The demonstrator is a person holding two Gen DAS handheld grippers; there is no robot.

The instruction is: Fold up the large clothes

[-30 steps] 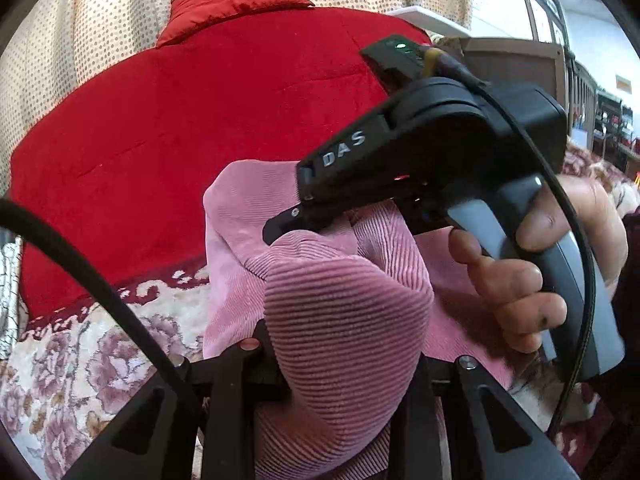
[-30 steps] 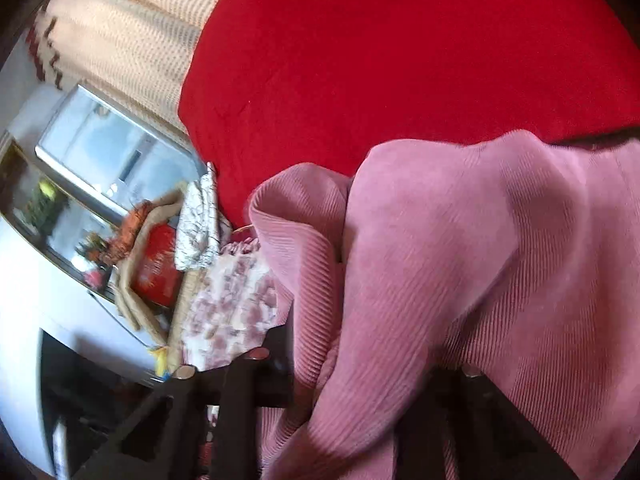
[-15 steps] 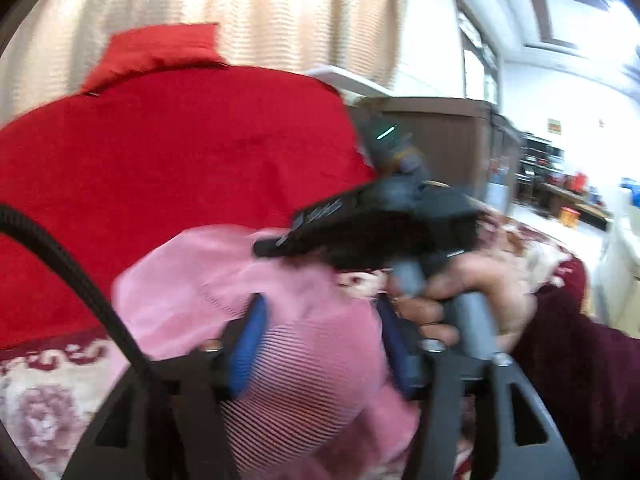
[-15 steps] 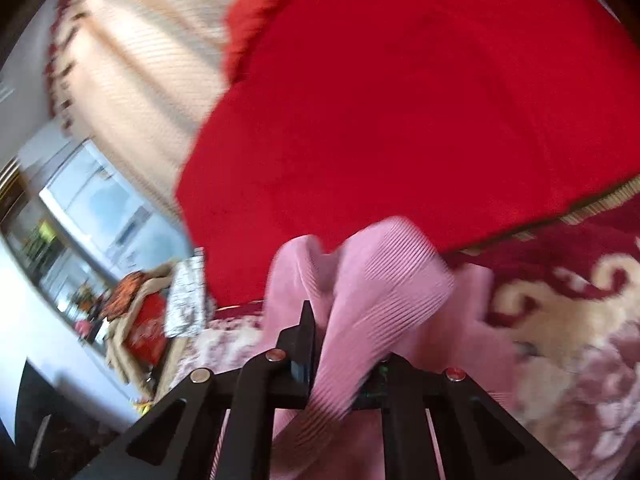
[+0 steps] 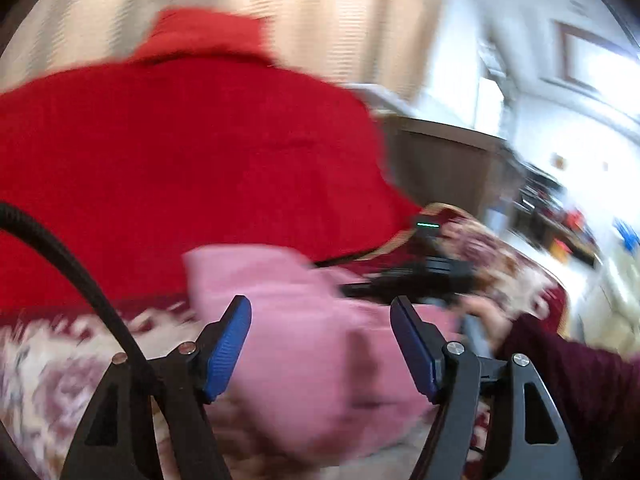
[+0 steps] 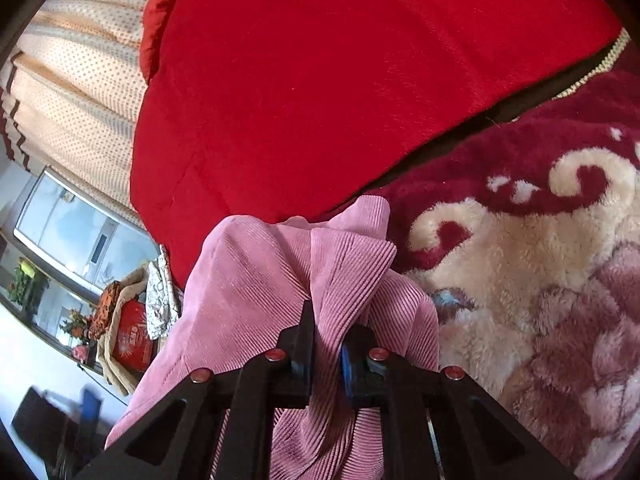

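Observation:
A pink corduroy garment (image 5: 288, 344) lies bunched on the floral blanket (image 5: 48, 376), blurred in the left wrist view. My left gripper (image 5: 320, 312) hovers over it with its jaws opening; the blue pads (image 5: 228, 344) stand apart from the cloth and press on nothing. Beyond it the right gripper (image 5: 352, 290) shows as a black body in a hand with a dark red sleeve. In the right wrist view my right gripper (image 6: 326, 344) is shut on a fold of the pink garment (image 6: 256, 280), which drapes over its fingers.
A big red cushion (image 6: 340, 80) leans behind the garment, with a beige dotted curtain (image 6: 72, 92) behind it. The blanket (image 6: 540, 280) spreads to the right. A wooden cabinet (image 5: 448, 164) and cluttered shelves (image 6: 120, 332) stand further off.
My left gripper has let go of the pink garment, opened wide and lifted away. The right gripper closed on a fold and moved sideways with it, away from the left one.

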